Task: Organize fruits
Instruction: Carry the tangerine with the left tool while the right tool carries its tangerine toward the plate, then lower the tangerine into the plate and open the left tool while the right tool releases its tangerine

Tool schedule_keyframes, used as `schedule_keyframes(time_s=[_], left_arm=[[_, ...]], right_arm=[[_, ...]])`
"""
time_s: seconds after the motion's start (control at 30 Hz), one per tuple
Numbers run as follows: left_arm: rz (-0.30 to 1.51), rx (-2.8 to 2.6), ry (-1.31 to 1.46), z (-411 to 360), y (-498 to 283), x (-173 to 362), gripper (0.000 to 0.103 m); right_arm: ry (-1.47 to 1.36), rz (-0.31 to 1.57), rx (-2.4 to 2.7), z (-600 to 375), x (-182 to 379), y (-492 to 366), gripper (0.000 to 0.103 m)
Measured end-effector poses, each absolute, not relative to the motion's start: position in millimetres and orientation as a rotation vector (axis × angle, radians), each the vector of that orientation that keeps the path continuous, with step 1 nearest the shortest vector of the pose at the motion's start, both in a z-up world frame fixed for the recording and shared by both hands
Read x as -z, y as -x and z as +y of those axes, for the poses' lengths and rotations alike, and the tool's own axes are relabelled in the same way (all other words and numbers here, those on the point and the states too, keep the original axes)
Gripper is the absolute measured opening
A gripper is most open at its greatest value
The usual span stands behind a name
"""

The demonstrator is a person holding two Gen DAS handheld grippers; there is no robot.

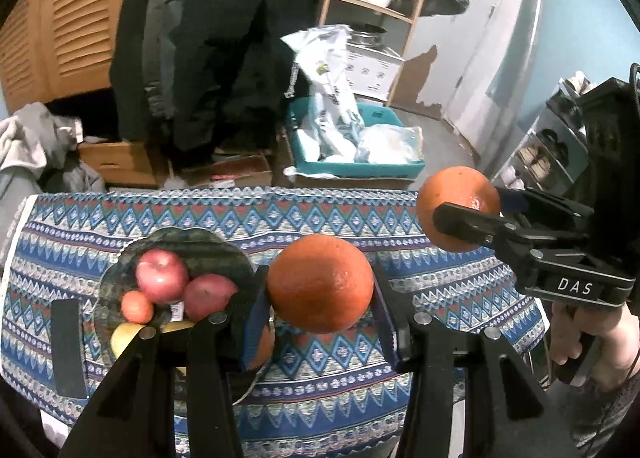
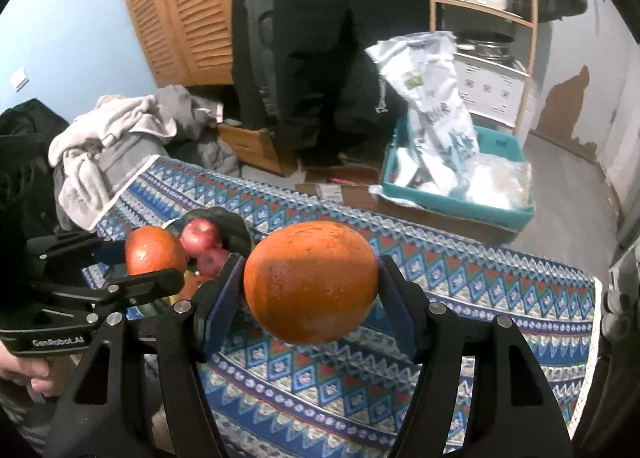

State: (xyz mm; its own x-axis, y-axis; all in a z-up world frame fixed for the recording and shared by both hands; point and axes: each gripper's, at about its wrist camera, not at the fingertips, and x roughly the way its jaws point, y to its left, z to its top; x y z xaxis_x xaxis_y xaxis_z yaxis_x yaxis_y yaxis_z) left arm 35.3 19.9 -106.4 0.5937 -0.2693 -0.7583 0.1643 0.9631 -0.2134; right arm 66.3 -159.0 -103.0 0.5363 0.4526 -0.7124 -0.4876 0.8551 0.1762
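Note:
My left gripper (image 1: 320, 278) is shut on a large orange (image 1: 320, 284), held above the patterned tablecloth (image 1: 340, 213). To its right, my right gripper (image 1: 468, 203) is shut on a second orange (image 1: 458, 209) at the table's far right edge. In the right wrist view that right gripper (image 2: 311, 262) clamps its orange (image 2: 312, 282), and the left gripper (image 2: 148, 262) holds its orange (image 2: 154, 250) at the left. A dark bowl (image 1: 224, 246) on the cloth holds two red apples (image 1: 162, 276), a small orange (image 1: 137, 306) and a yellow fruit (image 1: 126, 338). The bowl (image 2: 236, 225) shows behind the left gripper.
A black strip (image 1: 68, 346) lies on the cloth left of the bowl. Beyond the table stand a teal bin (image 1: 360, 169) of plastic bags, cardboard boxes, a wooden shelf (image 1: 372, 5) with pots, hanging dark coats and a heap of clothes (image 2: 116, 129). A hand (image 1: 580, 334) grips the right handle.

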Motion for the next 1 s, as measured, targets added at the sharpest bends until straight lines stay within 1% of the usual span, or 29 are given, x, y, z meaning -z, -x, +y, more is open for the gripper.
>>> schedule_keyframes(time_s=[0.43,0.77,1.0], left_arm=[[0.927,0.152,0.197,90.8,-38.3,122.5,0.049],[1.018,0.084,0.248,135.9,-46.1,168.9,0.049],[1.067,0.057,0.268,151.2,-53.4,194.3,0.049]], right_arm=[[0.07,0.879,-0.647,-92.0,113.1,-81.2,0.067],[0.098,0.941,-0.71,-38.1,136.5,-94.5,0.067],[0.096,0.998,-0.747,-7.3,155.6,-102.7,0.067]])
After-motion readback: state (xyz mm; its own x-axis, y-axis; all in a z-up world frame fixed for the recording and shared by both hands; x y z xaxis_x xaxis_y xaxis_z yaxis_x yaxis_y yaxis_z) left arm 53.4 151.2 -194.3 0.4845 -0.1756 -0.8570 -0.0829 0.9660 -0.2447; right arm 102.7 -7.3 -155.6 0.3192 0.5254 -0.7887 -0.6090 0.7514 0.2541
